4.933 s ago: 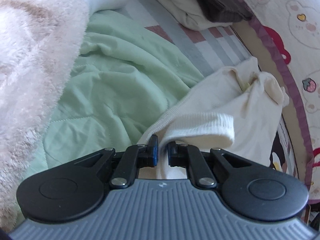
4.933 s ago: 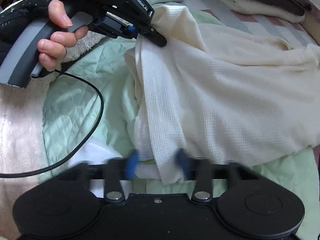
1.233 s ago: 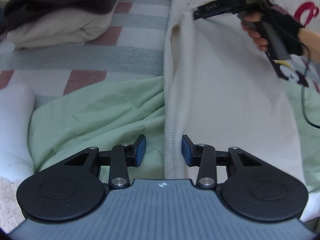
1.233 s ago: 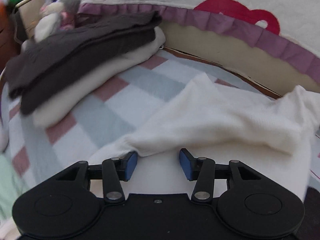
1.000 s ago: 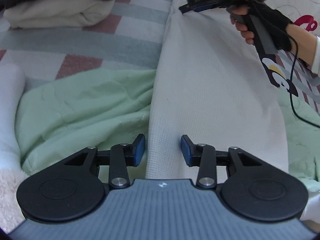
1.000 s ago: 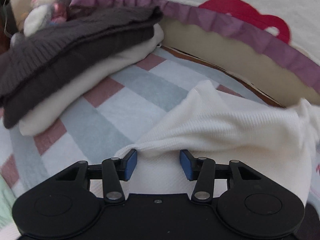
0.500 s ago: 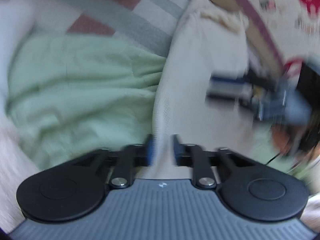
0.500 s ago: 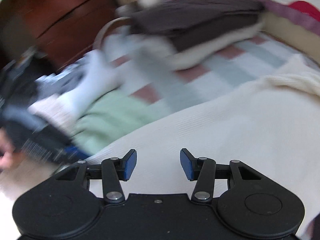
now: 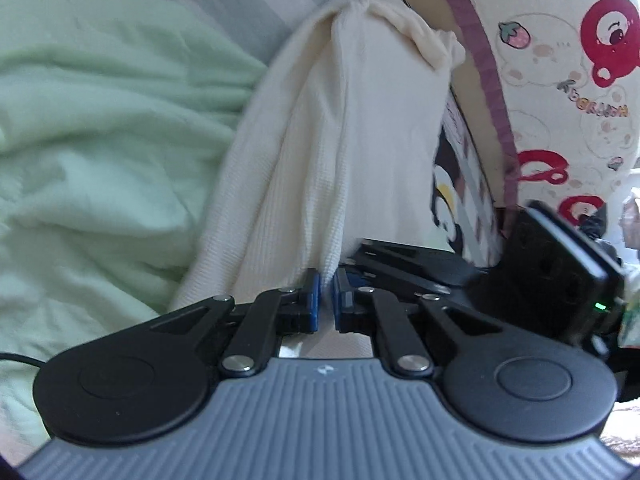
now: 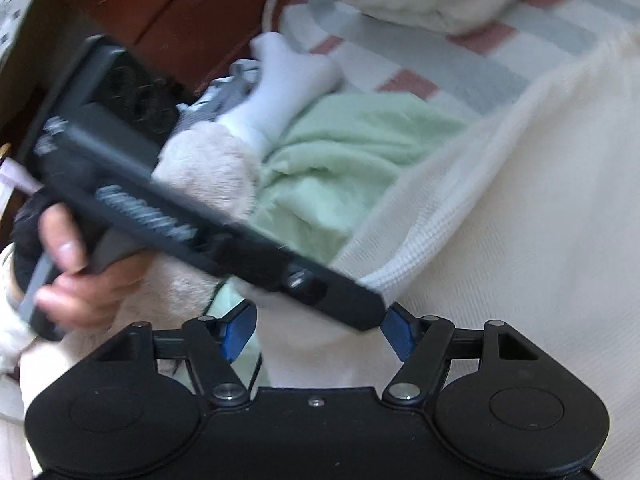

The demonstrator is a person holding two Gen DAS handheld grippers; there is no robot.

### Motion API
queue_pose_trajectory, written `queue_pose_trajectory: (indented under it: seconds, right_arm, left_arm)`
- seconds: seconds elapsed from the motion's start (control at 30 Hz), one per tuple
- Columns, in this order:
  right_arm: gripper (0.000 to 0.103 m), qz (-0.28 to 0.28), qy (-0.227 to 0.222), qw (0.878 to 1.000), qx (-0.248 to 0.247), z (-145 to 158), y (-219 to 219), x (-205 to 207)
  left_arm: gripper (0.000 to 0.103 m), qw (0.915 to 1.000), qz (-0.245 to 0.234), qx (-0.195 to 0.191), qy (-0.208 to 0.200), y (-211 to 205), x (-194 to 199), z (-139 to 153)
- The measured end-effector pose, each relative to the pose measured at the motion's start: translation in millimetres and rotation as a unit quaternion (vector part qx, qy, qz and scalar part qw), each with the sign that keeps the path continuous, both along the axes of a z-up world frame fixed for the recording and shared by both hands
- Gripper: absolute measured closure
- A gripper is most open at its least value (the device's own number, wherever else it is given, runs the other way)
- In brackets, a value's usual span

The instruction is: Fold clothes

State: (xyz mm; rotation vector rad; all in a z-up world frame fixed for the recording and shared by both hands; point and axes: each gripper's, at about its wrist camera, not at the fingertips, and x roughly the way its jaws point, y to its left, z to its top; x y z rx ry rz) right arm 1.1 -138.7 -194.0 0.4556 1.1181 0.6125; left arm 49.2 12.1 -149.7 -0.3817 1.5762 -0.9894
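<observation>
Two tools meet at one cream garment: left tool clamped on its edge; right tool just widened, apart, nothing gripped, garment under it.

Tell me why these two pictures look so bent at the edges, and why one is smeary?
Both views come through fisheye lenses, so straight edges bow near the frame. Left wrist view: fairly sharp on the left gripper pinching the cream garment, soft daylight, no glare. Right wrist view: motion blur smears the hand and the far bedding, while the right gripper in the foreground stays crisp.
</observation>
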Motion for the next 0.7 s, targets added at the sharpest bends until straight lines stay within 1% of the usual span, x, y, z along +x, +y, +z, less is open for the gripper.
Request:
queue_pose_trajectory:
  seconds: [0.03, 0.07, 0.1, 0.13, 0.17, 0.2, 0.23, 0.27, 0.3, 0.33, 0.4, 0.47, 0.5, 0.53, 0.57, 0.6, 0.67, 0.7]
  right_arm:
    - [0.035, -0.016, 0.009, 1.0, 0.007, -6.6, -1.8, -0.6]
    - [0.061, -0.025, 0.01, 1.0, 0.005, -11.5, -3.0, -2.2]
    - [0.083, -0.015, 0.004, 1.0, -0.016, -13.3, -3.0, -4.0]
    - [0.092, -0.004, -0.003, 0.999, -0.037, -15.0, -2.9, -5.9]
    - [0.093, 0.007, -0.011, 0.998, -0.063, -17.0, -3.4, -7.4]
    - [0.093, 0.011, -0.011, 0.997, -0.073, -17.7, -7.3, -9.6]
    - [0.093, 0.004, -0.006, 0.998, -0.067, -18.2, -12.5, -11.6]
    - [0.093, -0.002, -0.002, 0.998, -0.061, -18.7, -17.8, -13.7]
    - [0.093, -0.012, 0.002, 0.998, -0.055, -19.6, -23.1, -15.7]
    - [0.093, -0.016, 0.003, 0.999, -0.051, -20.7, -26.0, -17.5]
    - [0.093, -0.02, 0.001, 0.999, -0.04, -21.0, -31.3, -21.4]
    - [0.093, -0.01, -0.016, 0.999, -0.035, -13.3, -37.7, -27.1]
    - [0.093, -0.007, -0.025, 0.999, -0.035, -8.2, -43.0, -29.5]
    - [0.093, -0.003, -0.034, 0.999, -0.034, -3.1, -48.3, -31.8]
    - [0.093, -0.005, -0.034, 0.999, -0.03, -0.9, -53.9, -32.2]
    - [0.093, -0.01, -0.032, 0.999, -0.026, -0.1, -59.1, -32.7]
    - [0.093, -0.017, -0.031, 0.999, -0.02, -0.6, -64.9, -33.5]
    - [0.093, -0.018, -0.031, 0.999, -0.014, -1.7, -66.5, -34.3]
  left_arm:
    - [0.096, 1.0, -0.002, -0.004, 0.007, -2.2, -1.6, -1.3]
    - [0.095, 0.9999, -0.005, -0.005, 0.008, -3.2, -2.4, -0.9]
    - [0.094, 1.0, -0.006, -0.002, -0.001, -3.3, -2.0, 1.7]
    - [0.094, 0.9997, -0.001, 0.005, -0.024, -1.3, -0.3, 8.0]
    - [0.092, 0.9984, 0.002, 0.017, -0.053, 1.4, 2.2, 14.9]
    - [0.09, 0.996, 0.004, 0.031, -0.083, 4.2, 4.8, 21.7]
    - [0.088, 0.9912, 0.005, 0.052, -0.122, 7.0, 6.8, 28.6]
    - [0.085, 0.9842, 0.005, 0.073, -0.161, 9.8, 8.8, 35.5]
    - [0.084, 0.9815, 0.003, 0.084, -0.172, 9.9, 10.0, 35.5]
    - [0.084, 0.9791, 0.002, 0.093, -0.181, 9.7, 11.2, 34.9]
    - [0.081, 0.9877, 0.009, 0.089, -0.128, 10.9, 13.5, 21.2]
    - [0.076, 0.987, -0.003, 0.1, -0.126, 2.3, 6.3, 14.6]
    - [0.072, 0.9829, -0.019, 0.114, -0.144, -4.7, 0.4, 13.8]
    - [0.068, 0.975, -0.041, 0.137, -0.17, -10.5, -6.4, 13.7]
    - [0.061, 0.9652, -0.064, 0.161, -0.196, -16.1, -13.2, 13.6]
    - [0.057, 0.9563, -0.082, 0.178, -0.217, -19.1, -18.6, 13.2]
    - [0.053, 0.9444, -0.103, 0.199, -0.24, -21.5, -24.8, 10.0]
    - [0.051, 0.9454, -0.101, 0.203, -0.234, -21.2, -24.5, 6.8]
